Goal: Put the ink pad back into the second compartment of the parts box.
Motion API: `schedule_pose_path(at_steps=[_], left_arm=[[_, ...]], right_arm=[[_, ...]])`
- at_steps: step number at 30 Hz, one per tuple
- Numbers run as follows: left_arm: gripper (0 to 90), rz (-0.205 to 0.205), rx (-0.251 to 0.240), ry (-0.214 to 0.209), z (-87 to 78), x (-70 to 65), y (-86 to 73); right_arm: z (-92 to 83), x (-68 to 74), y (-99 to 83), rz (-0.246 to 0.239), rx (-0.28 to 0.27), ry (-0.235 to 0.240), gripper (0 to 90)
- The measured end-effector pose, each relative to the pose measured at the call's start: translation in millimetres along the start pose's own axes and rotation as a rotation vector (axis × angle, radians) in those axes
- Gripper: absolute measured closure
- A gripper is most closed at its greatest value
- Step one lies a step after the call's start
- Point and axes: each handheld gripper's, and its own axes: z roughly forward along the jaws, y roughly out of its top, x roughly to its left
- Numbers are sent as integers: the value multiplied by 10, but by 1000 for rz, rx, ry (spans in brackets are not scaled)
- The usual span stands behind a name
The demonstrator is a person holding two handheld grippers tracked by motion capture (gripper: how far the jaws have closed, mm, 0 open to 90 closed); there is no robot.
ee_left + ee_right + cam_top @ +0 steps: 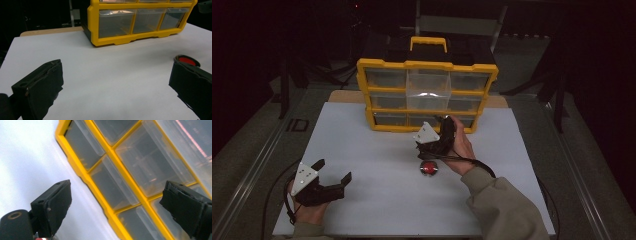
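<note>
High view: right gripper (435, 141) stands close before the lower drawers of the yellow organizer (427, 95), fingers spread wide and holding nothing. Right gripper view confirms this: both black jaws are well apart, with a bottom-row drawer (113, 186) framed between them but not yet touched; the camera is rolled, so the drawer rows run diagonally. A red disc (429, 169) lies on the white board (377, 170) just behind and below the right fingers, on the person's side, untouched. Left gripper (333, 176) rests low at the near left of the board, well apart from the organizer, fingers also wide and empty; in the left gripper view the disc (187, 60) sits just beyond the tip of the right-hand finger. One upper middle drawer (428, 82) appears paler and may stand pulled out slightly; this cannot be confirmed. Judgement: the step in hand is the approach to a lower drawer, presumably to open it for the disc. The next move calls for advancing the right fingers to the drawer's front lip, closing on it squarely, and pulling straight back, with care not to drag the organizer along the board.
</note>
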Motion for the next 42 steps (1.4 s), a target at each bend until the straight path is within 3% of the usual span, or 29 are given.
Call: schedule_pose_path(at_steps=[9,19,36,42], left_arm=[[0,-2,1,1,0,-1,-1],[0,-4,1,8,-6,5,0],[0,-7,-1,8,-9,11,-2],[0,-5,1,5,-3,8,-2]], right_arm=[[5,-95,-37,119,14,122,94],[62,-146,-98,191,47,237,135],[150,-137,-225,255,89,311,122],[162,-103,-273,248,101,324,97]])
